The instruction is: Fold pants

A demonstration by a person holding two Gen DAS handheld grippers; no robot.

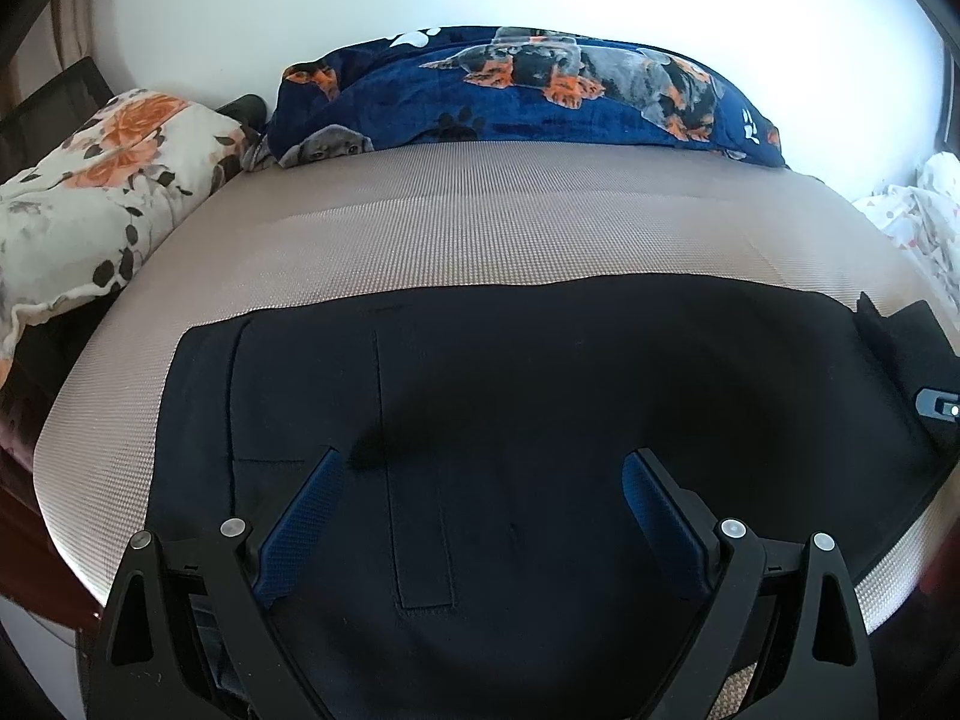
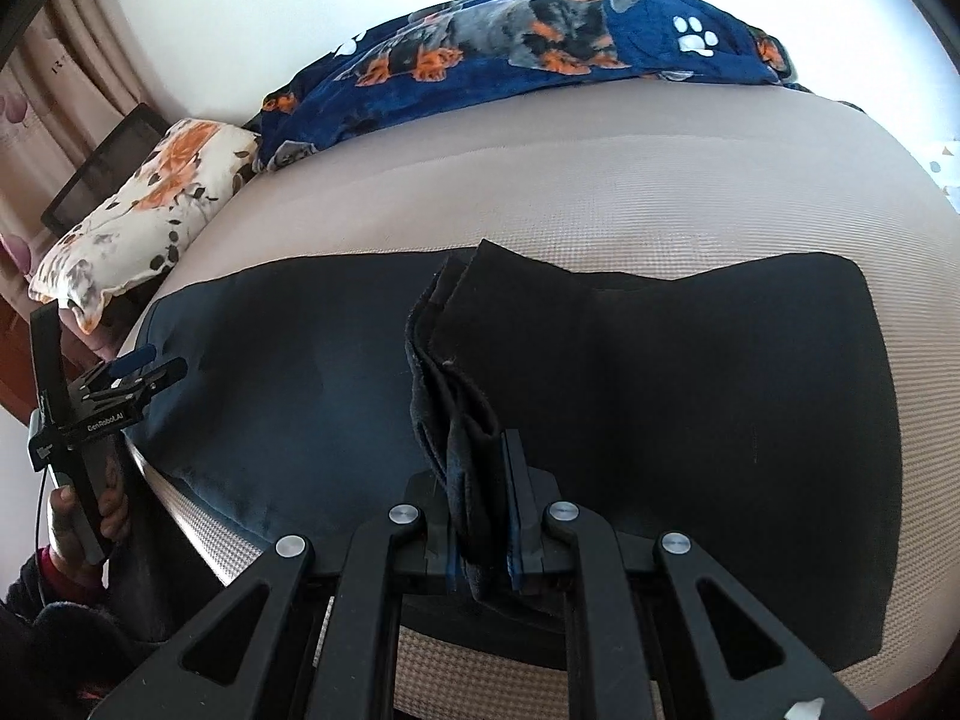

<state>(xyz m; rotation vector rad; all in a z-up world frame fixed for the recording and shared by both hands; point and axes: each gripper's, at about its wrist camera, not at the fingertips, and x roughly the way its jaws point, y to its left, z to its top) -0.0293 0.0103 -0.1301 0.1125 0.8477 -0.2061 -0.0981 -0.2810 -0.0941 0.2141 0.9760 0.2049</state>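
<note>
Dark navy pants [image 1: 540, 372] lie flat across the near part of a beige mattress [image 1: 480, 222]. My left gripper [image 1: 483, 468] is open, its blue pads hovering over the waist end, holding nothing. My right gripper [image 2: 480, 468] is shut on a bunched layer of the pants [image 2: 462, 396], lifting the leg ends folded over the rest of the pants [image 2: 720, 396]. The left gripper also shows at the left of the right wrist view [image 2: 141, 363], at the pants' left edge. The right gripper's tip shows at the right edge of the left wrist view [image 1: 939, 405].
A blue dog-print blanket [image 1: 540, 96] lies along the wall at the back. A floral pillow [image 1: 96, 180] sits at the left end of the mattress. White patterned bedding [image 1: 918, 210] is at the right. A dark frame [image 2: 102, 168] and curtain stand behind the pillow.
</note>
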